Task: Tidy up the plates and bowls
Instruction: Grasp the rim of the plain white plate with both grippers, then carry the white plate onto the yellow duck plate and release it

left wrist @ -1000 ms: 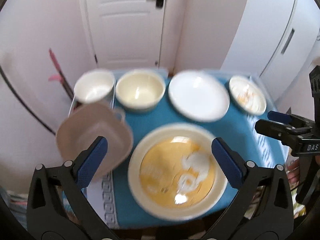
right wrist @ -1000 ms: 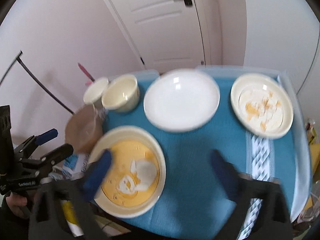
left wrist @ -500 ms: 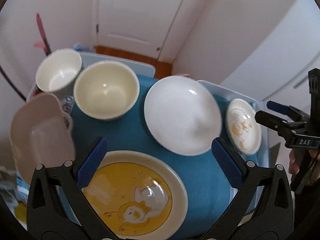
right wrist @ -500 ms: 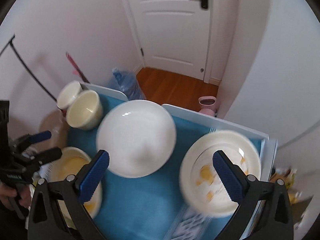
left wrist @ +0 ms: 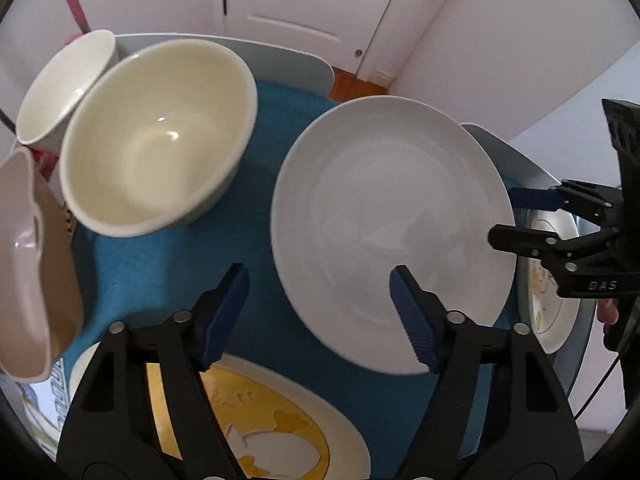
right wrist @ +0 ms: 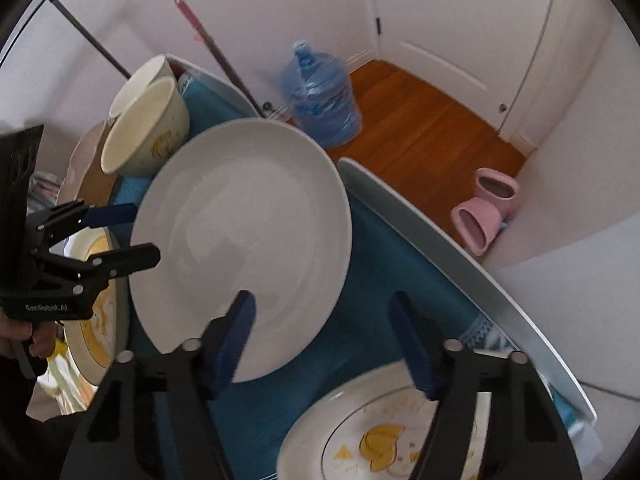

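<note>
Large plate (left wrist: 384,216): plain white, no pattern. Big bowl (left wrist: 156,136): cream inside; yellow motif on its outer wall in the right wrist view. Small bowl (left wrist: 60,84): white. Yellow plate (left wrist: 280,432): cream rim, yellow centre, white animal figure. Patterned plate (right wrist: 384,440): white, yellow shapes. Cloth (left wrist: 160,264) on the tabletop: teal. Dish (left wrist: 28,264): beige-pink. Water bottle (right wrist: 320,100): blue. Slippers (right wrist: 486,208): pink. Floor (right wrist: 420,128): brown wood.

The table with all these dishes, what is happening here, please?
A person holds two grippers over a blue-clothed table of plates and bowls. The left gripper and right gripper both hover near the plain white plate. Their jaws have just been closing partway, with nothing gripped yet. The cream bowl stands untouched.
</note>
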The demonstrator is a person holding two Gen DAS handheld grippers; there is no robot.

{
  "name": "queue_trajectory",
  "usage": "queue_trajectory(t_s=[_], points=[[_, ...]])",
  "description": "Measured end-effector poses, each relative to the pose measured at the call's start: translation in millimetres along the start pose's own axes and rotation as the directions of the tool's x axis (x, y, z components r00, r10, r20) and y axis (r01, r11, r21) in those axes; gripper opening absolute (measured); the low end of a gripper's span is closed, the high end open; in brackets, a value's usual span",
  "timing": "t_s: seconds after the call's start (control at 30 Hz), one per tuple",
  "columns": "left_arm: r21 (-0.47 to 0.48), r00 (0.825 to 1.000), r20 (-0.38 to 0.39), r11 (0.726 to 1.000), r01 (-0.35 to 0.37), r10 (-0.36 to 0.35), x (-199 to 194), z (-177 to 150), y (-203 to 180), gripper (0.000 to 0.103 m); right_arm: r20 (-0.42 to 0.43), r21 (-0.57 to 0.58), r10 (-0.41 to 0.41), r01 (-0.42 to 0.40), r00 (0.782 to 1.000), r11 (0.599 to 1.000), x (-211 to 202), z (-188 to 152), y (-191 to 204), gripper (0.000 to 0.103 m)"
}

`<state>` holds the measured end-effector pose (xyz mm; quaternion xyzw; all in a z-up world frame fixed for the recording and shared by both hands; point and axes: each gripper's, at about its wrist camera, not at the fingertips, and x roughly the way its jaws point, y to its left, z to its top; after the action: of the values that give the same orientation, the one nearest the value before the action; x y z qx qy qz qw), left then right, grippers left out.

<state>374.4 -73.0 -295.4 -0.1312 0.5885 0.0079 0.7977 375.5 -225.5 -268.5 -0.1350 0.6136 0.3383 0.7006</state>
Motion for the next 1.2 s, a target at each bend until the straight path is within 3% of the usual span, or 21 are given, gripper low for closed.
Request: queue_trajectory(t_s=[0.07, 0.3, 0.4, 0.8, 1.2], points=[[0.002, 1.000, -0.004, 1.000, -0.006, 0.006, 5.4, 0.7, 1.3, 0.067, -0.009, -0.007, 0.017, -0.017, 1.000, 1.000, 4.5, 0.0, -3.9, 0.052], [0.007, 1.000, -0.022, 1.000, 0.006, -0.006, 15.6, -2.9, 0.6, 0.036, -0.021, -0.013, 0.061, -0.061, 0.998, 0.998, 12.2, -1.7, -8.4, 0.031], [0.004, 1.000, -0.014, 1.000, 0.009, -0.009, 15.5, -4.3, 2.5, 0.033, -0.020, -0.015, 0.084, -0.084, 0.996, 0.996, 13.2, -1.6, -7.7, 0.019], [0.014, 1.000, 0.003, 1.000, -0.007, 0.007, 13.9, -5.5, -9.3, 0.031, 0.000, -0.006, 0.073, -0.073, 0.997, 0.997, 16.9, -4.0, -5.4, 0.019], [0.033, 0.998, 0.056, 0.999, -0.019, 0.017, -24.9, -7.8, -11.7, 0.031, 0.031, -0.013, 0.070, -0.070, 0.997, 0.997, -7.0, -2.3, 2.7, 0.019]])
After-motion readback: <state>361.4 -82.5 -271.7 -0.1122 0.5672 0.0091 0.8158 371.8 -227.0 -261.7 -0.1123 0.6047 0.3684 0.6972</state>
